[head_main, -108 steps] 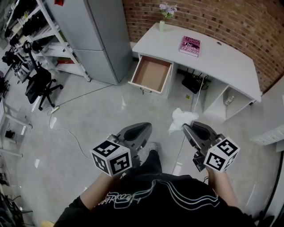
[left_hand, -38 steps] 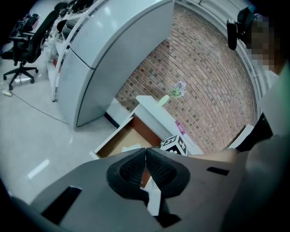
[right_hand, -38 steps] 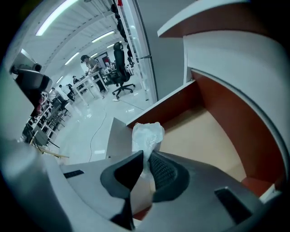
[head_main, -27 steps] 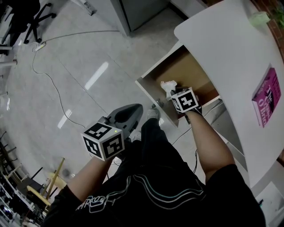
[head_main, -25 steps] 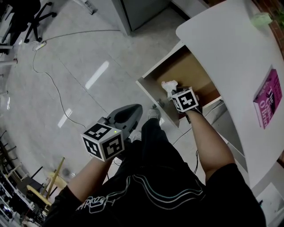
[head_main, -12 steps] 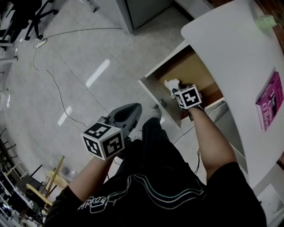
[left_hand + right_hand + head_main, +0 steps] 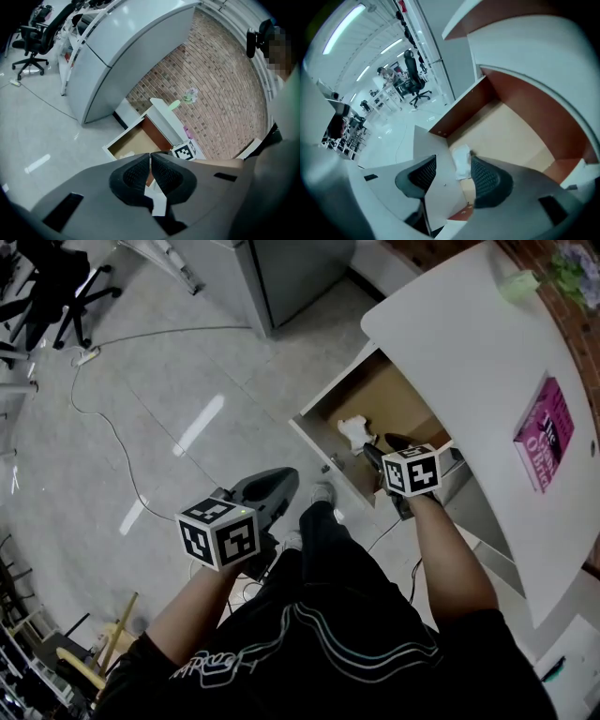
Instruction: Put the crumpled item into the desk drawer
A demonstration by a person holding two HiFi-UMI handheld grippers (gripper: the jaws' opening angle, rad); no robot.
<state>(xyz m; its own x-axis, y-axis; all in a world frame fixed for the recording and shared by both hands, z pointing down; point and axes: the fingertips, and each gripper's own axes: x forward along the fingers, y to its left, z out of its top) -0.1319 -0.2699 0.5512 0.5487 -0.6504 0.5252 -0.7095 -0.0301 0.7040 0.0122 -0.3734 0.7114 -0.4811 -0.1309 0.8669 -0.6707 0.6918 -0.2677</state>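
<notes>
The crumpled white item [image 7: 353, 430] [image 7: 461, 161] lies loose on the floor of the open desk drawer [image 7: 398, 399], just inside its white front wall [image 7: 436, 187]. My right gripper [image 7: 378, 448] [image 7: 453, 161] hovers over the drawer's front edge. Its jaws are opening wide, and the item lies below and just past them, with neither pad touching it. My left gripper [image 7: 281, 480] [image 7: 150, 157] is shut and empty, held low over the floor well left of the drawer. In its view the drawer [image 7: 129, 143] shows ahead, partly hidden by the jaws.
The white desk top [image 7: 469, 362] carries a pink book [image 7: 544, 432] and a green cup [image 7: 518, 285]. A grey cabinet [image 7: 281, 268] stands left of the desk. A cable [image 7: 103, 409] runs over the floor and an office chair [image 7: 56, 277] is far left.
The right gripper's jaws have spread and let go of the crumpled item, which now lies in the drawer. That gripper has drawn back a little. The left gripper stays put.
</notes>
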